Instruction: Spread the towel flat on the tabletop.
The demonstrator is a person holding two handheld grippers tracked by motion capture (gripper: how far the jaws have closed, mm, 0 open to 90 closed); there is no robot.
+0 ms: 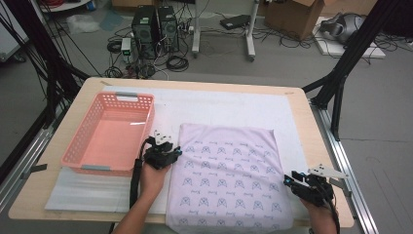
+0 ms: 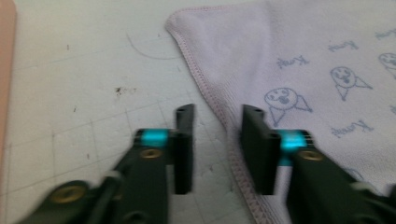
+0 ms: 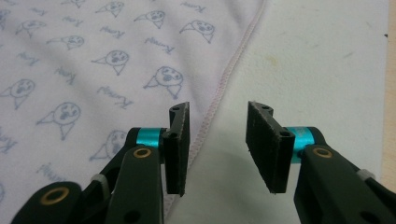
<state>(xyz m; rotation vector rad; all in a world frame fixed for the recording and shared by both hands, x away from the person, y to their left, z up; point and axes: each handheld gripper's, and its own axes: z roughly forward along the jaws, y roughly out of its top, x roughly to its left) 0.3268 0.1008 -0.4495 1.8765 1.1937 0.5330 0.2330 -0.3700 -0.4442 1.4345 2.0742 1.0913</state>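
Note:
A pale lilac cloth [image 1: 229, 175] printed with small blue faces lies flat on the white mat [image 1: 219, 105]. My left gripper [image 1: 165, 146] is at the cloth's left edge, just below its far left corner. In the left gripper view the cloth [image 2: 303, 56] runs its stitched hem between the open jaws of that gripper [image 2: 217, 112], close to the right one. My right gripper [image 1: 292, 178] is at the cloth's right edge near the front. In the right gripper view this gripper [image 3: 217, 109] stands open, with the hem of the cloth [image 3: 93, 70] passing just inside its left jaw. Neither gripper's pads press on anything.
A pink plastic basket [image 1: 78, 141] with nothing in it stands on the mat at the left, just beside my left hand. The table's right edge [image 1: 336, 161] is close to my right gripper. Cables, computers and boxes lie on the floor beyond the table.

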